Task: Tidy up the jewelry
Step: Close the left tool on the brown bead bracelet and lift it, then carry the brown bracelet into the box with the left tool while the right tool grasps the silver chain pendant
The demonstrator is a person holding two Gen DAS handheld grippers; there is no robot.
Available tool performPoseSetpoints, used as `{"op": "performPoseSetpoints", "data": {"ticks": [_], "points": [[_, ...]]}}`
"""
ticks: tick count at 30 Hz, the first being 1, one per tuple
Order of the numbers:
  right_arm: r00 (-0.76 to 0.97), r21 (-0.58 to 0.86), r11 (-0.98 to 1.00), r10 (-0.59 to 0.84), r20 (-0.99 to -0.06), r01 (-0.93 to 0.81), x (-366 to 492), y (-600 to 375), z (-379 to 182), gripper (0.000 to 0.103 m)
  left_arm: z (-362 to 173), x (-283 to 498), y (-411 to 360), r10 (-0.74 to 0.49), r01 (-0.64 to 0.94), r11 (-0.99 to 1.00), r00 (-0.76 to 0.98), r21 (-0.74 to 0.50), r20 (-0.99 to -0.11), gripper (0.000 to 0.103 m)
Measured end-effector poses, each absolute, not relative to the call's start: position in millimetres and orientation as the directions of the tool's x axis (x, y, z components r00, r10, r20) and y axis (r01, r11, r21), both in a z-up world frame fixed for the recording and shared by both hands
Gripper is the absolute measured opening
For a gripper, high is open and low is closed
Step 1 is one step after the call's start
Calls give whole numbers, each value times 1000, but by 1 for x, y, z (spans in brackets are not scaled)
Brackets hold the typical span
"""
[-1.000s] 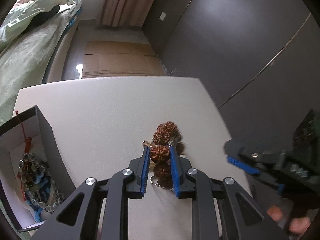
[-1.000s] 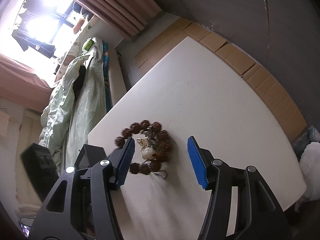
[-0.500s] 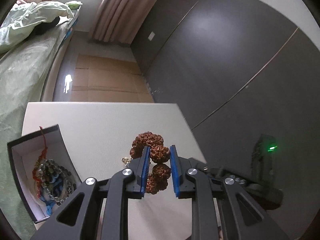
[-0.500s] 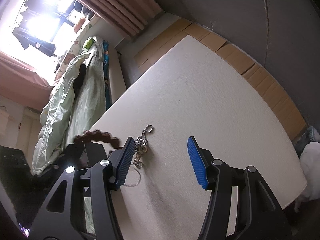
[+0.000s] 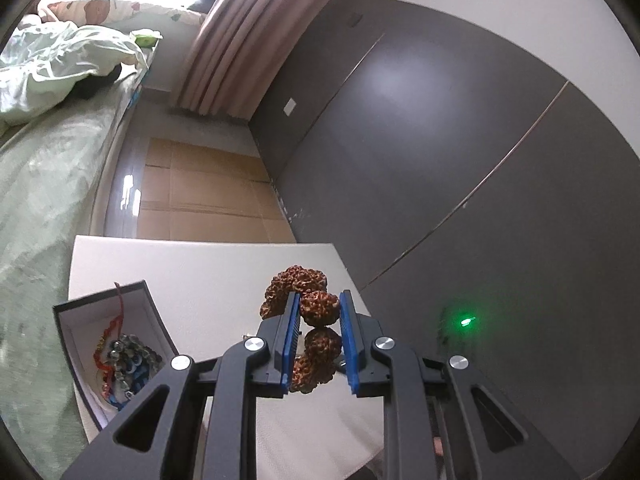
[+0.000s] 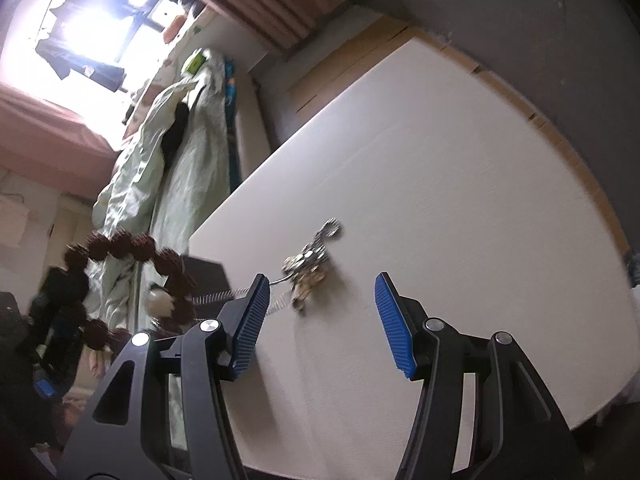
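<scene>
1. Jewelry, bead bracelet (image 5: 318, 308): large rough brown seed beads. It lay on the tabletop (image 5: 208, 276) a second ago, ringed around the metal piece; now it is lifted clear and hangs in the air. The pick-up looks done; judged next step is carrying it to the box.
2. Box (image 5: 154, 316): dark outside, white inside, open, at the left end of the tabletop. Holds a heap of grey and blue beads with a red cord trailing up the inner wall. Room appears to remain for the bracelet.
3. Left hand-held gripper (image 5: 319, 312): blue pads nearly closed, pinching one bead; the rest of the loop droops between and below the jaws. Raised above the tabletop, to the right of the box.
4. Metal piece (image 6: 310, 262): silvery chain or charm cluster with a thin spring-like strand, uncovered when the bracelet went up. Lies loose on the tabletop, not yet sorted. Exact type too blurred to tell.
5. Right hand-held gripper (image 6: 320, 322): jaws about half open, nothing between them, poised over the tabletop just short of the metal piece, likely the next pick.
</scene>
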State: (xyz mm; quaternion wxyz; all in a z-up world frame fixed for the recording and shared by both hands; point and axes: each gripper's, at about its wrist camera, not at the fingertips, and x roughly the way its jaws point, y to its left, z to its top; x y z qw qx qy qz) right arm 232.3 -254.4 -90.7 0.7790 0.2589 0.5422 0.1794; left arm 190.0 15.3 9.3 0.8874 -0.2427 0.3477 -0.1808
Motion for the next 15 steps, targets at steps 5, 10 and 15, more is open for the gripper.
{"op": "performPoseSetpoints", "data": {"ticks": [5,10,15], "points": [[305,598,801,572,-761,-11,230,-238,-99,56,27,178,19,-501,180,807,713,-563,-491,18],[256,652,758,628,-735,13,234,-227,-111,56,39,166,22,-497,190,807,730,-559,-469,18],[238,722,687,690,-683,81,240,-223,-125,56,50,156,28,-496,204,805,747,-557,-444,18]]}}
